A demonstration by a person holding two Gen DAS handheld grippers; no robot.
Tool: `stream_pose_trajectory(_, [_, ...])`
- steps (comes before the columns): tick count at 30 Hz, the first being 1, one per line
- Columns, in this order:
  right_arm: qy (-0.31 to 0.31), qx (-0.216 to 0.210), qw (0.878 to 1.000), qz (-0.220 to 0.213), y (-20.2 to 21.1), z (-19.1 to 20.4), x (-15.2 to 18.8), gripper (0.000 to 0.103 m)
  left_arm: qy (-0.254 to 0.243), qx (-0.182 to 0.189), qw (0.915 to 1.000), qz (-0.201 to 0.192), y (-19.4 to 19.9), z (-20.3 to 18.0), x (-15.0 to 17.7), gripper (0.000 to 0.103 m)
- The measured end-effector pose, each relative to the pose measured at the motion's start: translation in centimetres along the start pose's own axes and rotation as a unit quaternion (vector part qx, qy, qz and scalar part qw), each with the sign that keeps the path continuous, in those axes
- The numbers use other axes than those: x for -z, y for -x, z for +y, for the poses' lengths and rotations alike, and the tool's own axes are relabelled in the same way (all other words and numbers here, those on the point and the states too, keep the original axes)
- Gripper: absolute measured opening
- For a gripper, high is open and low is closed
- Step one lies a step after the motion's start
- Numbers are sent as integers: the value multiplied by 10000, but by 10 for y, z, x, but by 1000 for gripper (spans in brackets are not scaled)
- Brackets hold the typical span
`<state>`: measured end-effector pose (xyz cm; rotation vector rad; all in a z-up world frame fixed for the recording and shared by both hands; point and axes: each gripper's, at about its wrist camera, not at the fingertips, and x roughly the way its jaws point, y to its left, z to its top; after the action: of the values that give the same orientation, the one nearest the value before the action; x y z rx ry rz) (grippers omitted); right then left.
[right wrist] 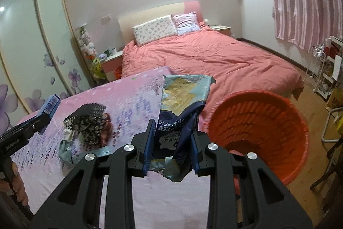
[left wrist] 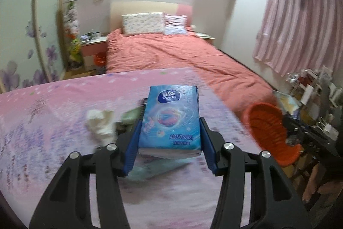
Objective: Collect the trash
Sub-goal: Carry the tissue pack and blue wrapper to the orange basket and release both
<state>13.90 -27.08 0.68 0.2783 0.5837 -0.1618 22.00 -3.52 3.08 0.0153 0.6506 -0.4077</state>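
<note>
My left gripper [left wrist: 170, 132] is shut on a blue tissue pack [left wrist: 171, 104], which is held level above the pink floral table cloth [left wrist: 53, 100]. Left of the pack a crumpled white tissue [left wrist: 100, 123] and a blurred green scrap [left wrist: 128, 116] lie on the cloth. My right gripper [right wrist: 172, 138] is shut on a crumpled cracker bag [right wrist: 182, 98], blue and teal, that stands up from between its pads. An orange bin [right wrist: 257, 121] sits just to the right of that bag, below the table edge. The left gripper [right wrist: 40, 119] also shows at the left edge with the pack's end [right wrist: 51, 103].
A black patterned pouch [right wrist: 88, 121], a white scrap [right wrist: 68, 134] and a teal wrapper [right wrist: 66, 149] lie on the table. Behind it stands a bed with a salmon cover [right wrist: 214, 61]. A cluttered rack [right wrist: 328, 70] and pink curtains [right wrist: 300, 3] are at the right. A hand [right wrist: 17, 186] holds the left gripper's handle.
</note>
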Motion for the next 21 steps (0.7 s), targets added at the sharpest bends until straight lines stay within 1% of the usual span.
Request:
stream_pose_trajectory(4, [-183, 132, 9996, -141, 9, -28, -4, 30, -171, 490, 9986, 37, -12, -51, -2, 51])
stream_pose_trajectory(5, [-232, 175, 9994, -170, 10, -36, -5, 29, -200, 561, 9982, 55, -15, -58, -2, 51])
stream_pose_trajectory(6, [-278, 215, 9992, -193, 11, -43, -5, 29, -273, 698, 9972, 80, -20, -75, -2, 51])
stream_pose_trajectory(8, [-366, 290, 9987, -225, 12, -55, -6, 30, -367, 857, 9956, 107, -27, -93, 0, 51])
stream_pose_trajectory(11, [-490, 374, 9978, -254, 10, -73, -8, 29, -541, 1142, 9918, 173, -42, -131, 3, 51])
stream_pose_trajectory(17, [-799, 421, 9957, -224, -2, -110, -13, 29, -769, 1479, 9852, 410, -78, -188, 8, 51])
stream_pose_trajectory(21, [-969, 410, 9943, -148, -14, -131, -14, 29, -896, 1563, 9819, 587, -104, -214, 12, 52])
